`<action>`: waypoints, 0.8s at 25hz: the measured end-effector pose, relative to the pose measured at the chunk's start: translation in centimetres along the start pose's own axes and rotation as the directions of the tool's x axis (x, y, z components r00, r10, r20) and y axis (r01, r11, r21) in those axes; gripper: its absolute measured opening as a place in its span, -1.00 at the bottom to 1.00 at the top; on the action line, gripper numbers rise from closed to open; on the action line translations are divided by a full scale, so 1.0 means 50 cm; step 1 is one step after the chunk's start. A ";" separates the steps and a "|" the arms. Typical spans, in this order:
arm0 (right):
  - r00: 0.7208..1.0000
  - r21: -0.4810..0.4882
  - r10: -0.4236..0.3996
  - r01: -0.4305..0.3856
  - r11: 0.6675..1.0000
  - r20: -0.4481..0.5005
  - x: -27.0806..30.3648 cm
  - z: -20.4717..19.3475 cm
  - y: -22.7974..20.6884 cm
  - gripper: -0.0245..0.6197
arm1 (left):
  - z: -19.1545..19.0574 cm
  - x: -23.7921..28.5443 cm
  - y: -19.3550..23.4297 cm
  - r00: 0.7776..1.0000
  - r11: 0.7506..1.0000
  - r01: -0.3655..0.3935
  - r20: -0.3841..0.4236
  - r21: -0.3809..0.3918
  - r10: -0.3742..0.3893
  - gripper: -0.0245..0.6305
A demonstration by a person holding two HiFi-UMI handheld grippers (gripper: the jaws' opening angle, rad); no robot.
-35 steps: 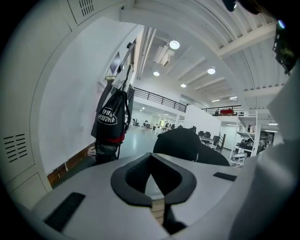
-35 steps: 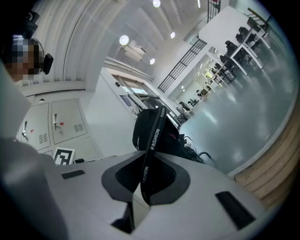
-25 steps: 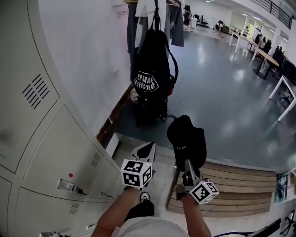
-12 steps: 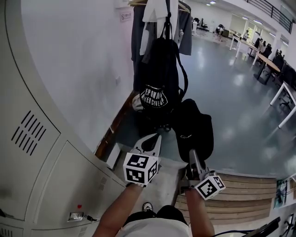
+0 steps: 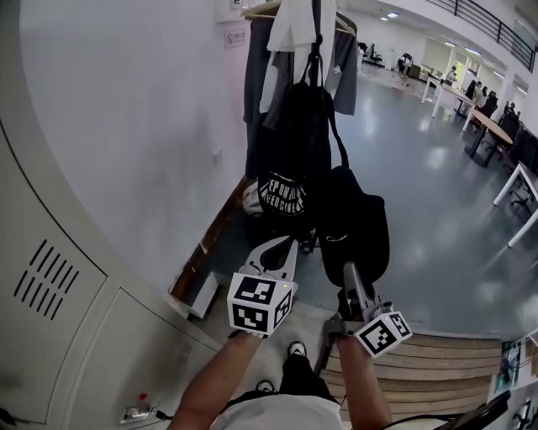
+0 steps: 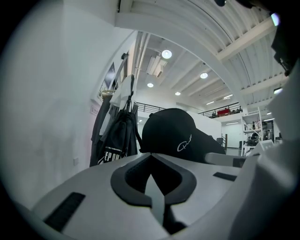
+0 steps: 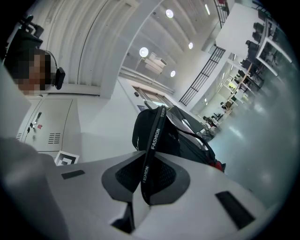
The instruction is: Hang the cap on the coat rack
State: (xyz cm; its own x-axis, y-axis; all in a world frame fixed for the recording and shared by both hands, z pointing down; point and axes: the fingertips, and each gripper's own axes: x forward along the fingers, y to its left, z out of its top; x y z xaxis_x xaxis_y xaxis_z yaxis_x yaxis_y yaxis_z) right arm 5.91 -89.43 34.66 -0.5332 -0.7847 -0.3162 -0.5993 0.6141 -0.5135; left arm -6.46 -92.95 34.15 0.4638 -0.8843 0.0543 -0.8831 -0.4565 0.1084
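"Above the right tongs (image 7: 143,185), what is that black shape?"

"The cap (image 5: 353,220). Those tongs are clamped on its black strap (image 7: 153,139), the one printed FASHION, and the cap stands up off their tips."

"And the left tongs (image 6: 152,178)?"

"Pressed together with nothing between them, just to the left of the right pair and a little lower. The cap shows past their tips, to the right."

"Where is the coat rack (image 5: 262,10) from there?"

"Ahead of both tongs and higher up. Grey and white clothes hang on it, with a black bag (image 5: 290,159) with white print below them. The cap sits just right of that print and overlaps the bag's lower edge in the head view, so I cannot tell whether they touch. It is not on the rack."

"What differs from a second ago?"

"The cap was well below the bag then, over the wooden steps (image 5: 437,369). Now both tongs are higher and nearer the rack, and the bag looks larger in the head view. The steps have slid down behind the tongs, and fewer of the lockers (image 5: 50,277) to the left show. The grip on the strap is the same, and the left pair is as shut as before"
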 end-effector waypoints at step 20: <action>0.940 -0.022 0.315 -0.315 0.949 0.131 0.374 0.196 -0.050 -0.87 | 0.191 0.247 0.140 0.987 0.990 -0.107 0.132 0.092 0.094 -0.92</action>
State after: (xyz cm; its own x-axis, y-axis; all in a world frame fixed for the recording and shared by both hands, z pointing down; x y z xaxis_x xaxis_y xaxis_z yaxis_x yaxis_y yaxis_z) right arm 3.29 -106.47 22.20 -0.6121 -0.5548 -0.5635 -0.4138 0.8320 -0.3695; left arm -7.57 -108.00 26.10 0.3648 -0.9286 -0.0674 -0.9304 -0.3663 0.0104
